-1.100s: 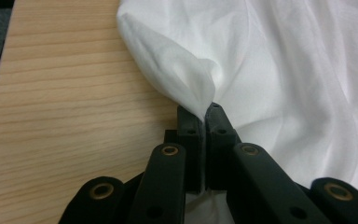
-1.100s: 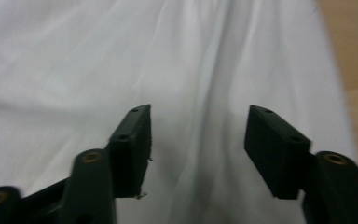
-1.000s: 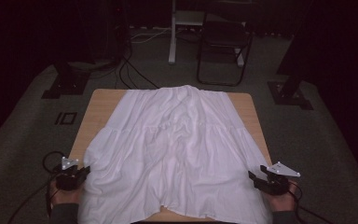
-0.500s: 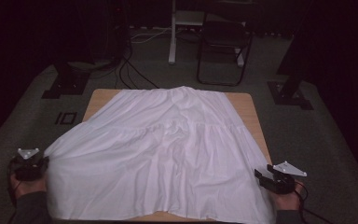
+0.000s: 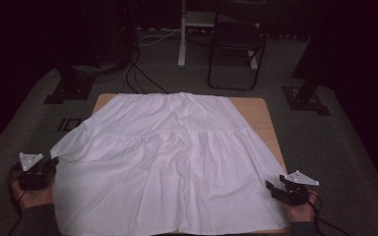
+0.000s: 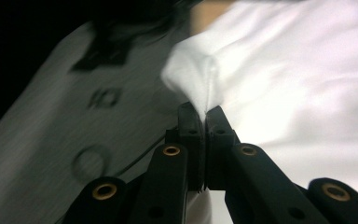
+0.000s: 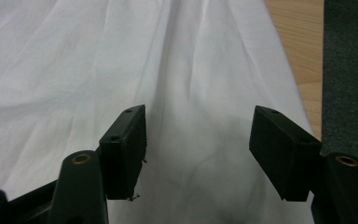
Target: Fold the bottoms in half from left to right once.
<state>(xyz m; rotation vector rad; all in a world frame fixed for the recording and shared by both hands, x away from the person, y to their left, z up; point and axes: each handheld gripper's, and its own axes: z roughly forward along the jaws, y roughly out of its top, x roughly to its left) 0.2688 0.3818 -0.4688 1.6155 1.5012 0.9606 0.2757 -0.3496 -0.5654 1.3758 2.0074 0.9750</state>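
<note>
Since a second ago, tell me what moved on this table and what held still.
The left hand-held gripper, shut on the left edge of the white pleated cotton garment, swung outward past the wooden table and drew that edge with it, spreading and smoothing the cloth. The right hand-held gripper stayed at the near right corner, jaws open over the fabric, gripping nothing. The table is unchanged.

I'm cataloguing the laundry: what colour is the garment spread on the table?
Plain white, no print: the garment shows best in the high view.
</note>
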